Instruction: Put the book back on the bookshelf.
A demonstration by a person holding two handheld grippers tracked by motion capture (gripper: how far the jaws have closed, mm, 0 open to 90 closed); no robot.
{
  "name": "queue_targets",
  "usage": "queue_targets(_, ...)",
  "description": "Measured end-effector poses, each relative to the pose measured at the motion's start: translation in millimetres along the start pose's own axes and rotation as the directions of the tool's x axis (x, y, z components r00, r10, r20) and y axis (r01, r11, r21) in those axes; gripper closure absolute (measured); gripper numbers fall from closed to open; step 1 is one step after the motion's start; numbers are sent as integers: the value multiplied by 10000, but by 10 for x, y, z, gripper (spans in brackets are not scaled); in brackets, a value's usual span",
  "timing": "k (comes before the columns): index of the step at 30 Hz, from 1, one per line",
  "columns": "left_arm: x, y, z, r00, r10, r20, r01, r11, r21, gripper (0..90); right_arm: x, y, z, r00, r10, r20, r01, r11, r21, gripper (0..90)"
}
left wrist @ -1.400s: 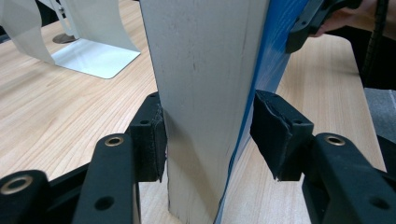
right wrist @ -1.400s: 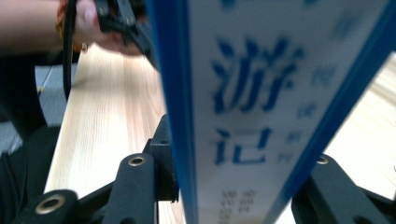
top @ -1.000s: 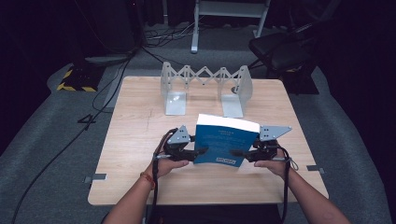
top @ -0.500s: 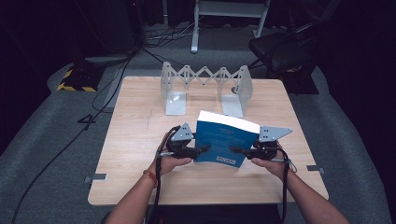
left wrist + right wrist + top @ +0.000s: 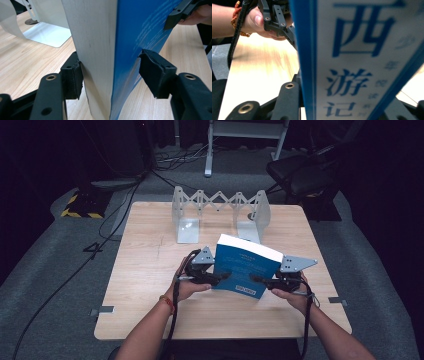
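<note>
Book [image 5: 245, 267] work sits at the near middle of the table [image 5: 150, 255], with the blue volume held upright and leaning, between the 2 hands and well short of the folding metal book rack [image 5: 220, 212] at the far edge. In the high view the left gripper [image 5: 215, 277] meets the book's left side and the right gripper [image 5: 260, 281] its right. Compared with the frame 1 second back, the book stands in much the same spot and the left hand sits a little farther left.

From the left gripper view, the page block [image 5: 92, 50] and blue cover [image 5: 140, 37] stand between the jaws, which have just been opening; the left pad touches the pages, the right pad [image 5: 152, 67] stands just off the cover, so this grip reads as released.

From the right gripper view, the spine [image 5: 362, 62] with its large printed characters fills the gap, and the jaws have just been closing; they look clamped on the book.

To do this well, I would keep the right grip firm and the book upright before the left lets go fully, so it cannot topple.
</note>
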State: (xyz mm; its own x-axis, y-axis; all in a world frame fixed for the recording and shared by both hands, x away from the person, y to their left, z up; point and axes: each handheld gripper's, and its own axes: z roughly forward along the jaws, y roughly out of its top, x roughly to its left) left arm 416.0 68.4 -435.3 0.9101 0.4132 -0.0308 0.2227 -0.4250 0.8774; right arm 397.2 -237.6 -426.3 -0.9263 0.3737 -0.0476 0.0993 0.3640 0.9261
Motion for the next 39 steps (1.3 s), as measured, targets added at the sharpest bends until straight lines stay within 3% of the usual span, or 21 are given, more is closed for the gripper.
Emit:
queue_targets(4,10,17,12,9999,-112,63,110,9995,298,303,-13,-2,-24,10000,-84,-27,84,10000,29,621)
queue_targets(9,2,-137,-164,9980,-374,-502,417,9954,865,212,6,27,-31,9995,-199,229,197,9998,103,621)
queue_targets(12,-16,-372,-312,9965,-477,-687,583,9850,1623,168,-2,29,-47,9989,-146,438,142,9999,82,622)
queue_targets(14,-25,-521,-382,9946,-458,-928,655,9729,2217,179,-4,37,-50,9985,-205,515,197,9997,151,622)
queue_targets(15,-38,-623,-436,9902,-269,-1372,627,9625,2639,185,1,40,-52,9978,-243,612,237,9997,112,623)
queue_targets(16,-42,-679,-471,9867,-213,-1610,665,9573,2813,184,12,50,-53,9969,-340,703,333,9994,114,622)
queue_targets(19,-36,-854,-619,9783,-465,-2019,1034,9541,2811,210,13,99,-40,9956,-511,784,497,9986,198,623)
queue_targets(22,-1,-990,-735,9687,-617,-2406,1356,9430,3041,176,-4,126,-27,9953,-461,850,450,9989,146,624)
queue_targets(26,62,-1077,-796,9564,-1137,-2691,1924,9383,2873,170,-41,179,16,9905,-489,1286,462,9987,236,624)
queue_targets(29,92,-1122,-782,9555,-751,-2854,1703,9300,3256,165,-91,197,42,9865,-512,1555,466,9984,327,624)
queue_targets(31,138,-1166,-786,9558,-1217,-2675,2044,9293,3076,154,-133,215,49,9835,-504,1738,463,9985,277,625)
queue_targets(36,163,-1215,-803,9550,-1304,-2663,2045,9400,2730,150,-214,271,56,9738,-616,2188,554,9979,344,625)
queue_targets(39,166,-1214,-802,9548,-1286,-2681,2033,9403,2731,149,-261,312,51,9682,-637,2418,577,9978,318,625)
